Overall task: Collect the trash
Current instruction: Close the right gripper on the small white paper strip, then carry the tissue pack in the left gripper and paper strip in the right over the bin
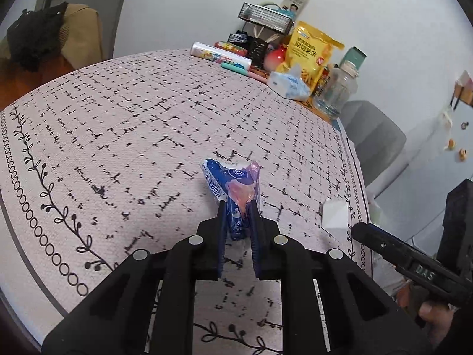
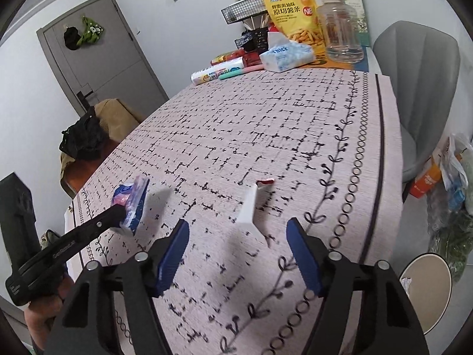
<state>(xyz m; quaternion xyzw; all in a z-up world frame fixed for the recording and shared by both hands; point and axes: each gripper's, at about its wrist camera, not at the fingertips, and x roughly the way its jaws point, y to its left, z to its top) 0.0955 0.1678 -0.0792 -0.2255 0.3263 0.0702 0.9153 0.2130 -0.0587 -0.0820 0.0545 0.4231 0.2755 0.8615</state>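
Between the spread right gripper [image 2: 238,254] fingers, slightly ahead, a white folded paper scrap [image 2: 249,207] is seen, long axis pointing forward. A blue tissue wrapper [image 1: 233,186] is clamped by the left gripper [image 1: 238,204].

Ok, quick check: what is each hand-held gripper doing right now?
Left hand-held gripper: closed on the blue tissue wrapper.
Right hand-held gripper: open, the white carton piece between its jaws, not gripped.

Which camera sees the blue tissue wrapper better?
The left wrist view: the blue tissue wrapper sits centred and sharp, pinched in the left gripper, logo readable. The right wrist view shows it small, blurred, side-on at the left.
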